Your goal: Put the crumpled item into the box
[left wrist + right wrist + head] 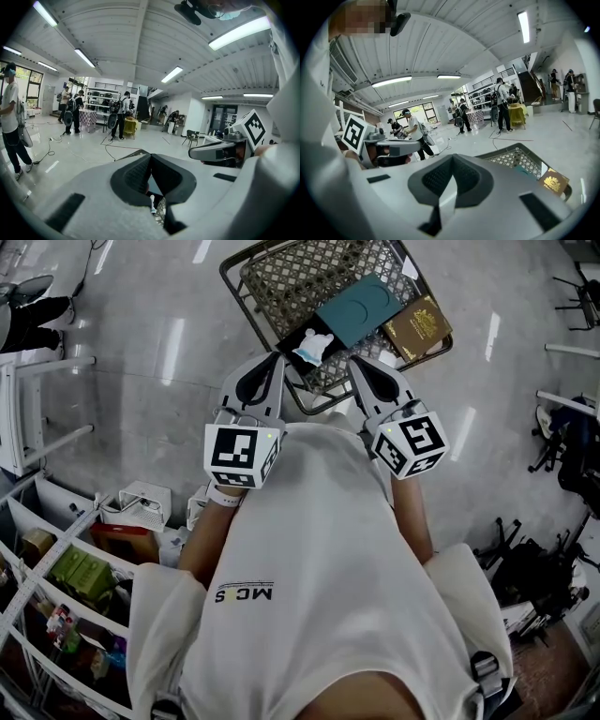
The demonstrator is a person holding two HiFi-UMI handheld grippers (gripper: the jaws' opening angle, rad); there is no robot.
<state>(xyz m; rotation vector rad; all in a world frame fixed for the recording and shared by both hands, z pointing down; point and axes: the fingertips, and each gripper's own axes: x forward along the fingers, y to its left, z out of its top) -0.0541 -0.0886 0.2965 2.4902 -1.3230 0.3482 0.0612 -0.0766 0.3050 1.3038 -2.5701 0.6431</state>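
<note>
crumpled item (pixel 312 345): white, lies in wire basket (pixel 281 277) by teal pack (pixel 361 307). prob. light, soft, squashy; pinch bunched middle. left gripper (pixel 272 367) & right gripper (pixel 361 369): jaws closed, empty.

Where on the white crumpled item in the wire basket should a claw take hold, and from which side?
Probably pinch the crumpled item across its bunched middle, coming straight down from above. It lies in the basket near the front rim, and the teal book crowds its far right side.
</note>
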